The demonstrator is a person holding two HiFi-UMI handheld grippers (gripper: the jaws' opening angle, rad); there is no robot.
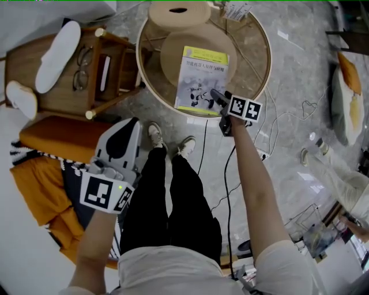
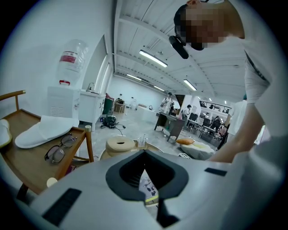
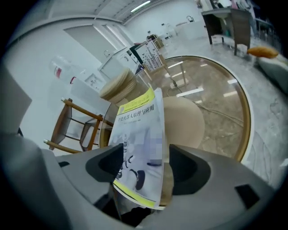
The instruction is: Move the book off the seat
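A book (image 1: 202,78) with a yellow-green and white cover lies over a round beige seat (image 1: 179,55) inside a gold-rimmed round glass table (image 1: 262,34). My right gripper (image 1: 218,98) is at the book's near right corner. In the right gripper view the book (image 3: 139,134) stands tilted between the jaws of the right gripper (image 3: 146,166), which are spread wide, with a gap on the right side. My left gripper (image 1: 130,124) hangs low at the left, above the person's left leg, jaws together and empty. Through its slit a strip of the book (image 2: 148,191) shows.
A wooden chair (image 1: 23,57) at the left carries a white slipper (image 1: 57,49) and glasses (image 1: 81,69). An orange cushion (image 1: 63,138) lies below it. A second round stool (image 1: 179,14) stands behind the table. Cables (image 1: 230,173) cross the floor. Another person (image 1: 340,184) is at the right.
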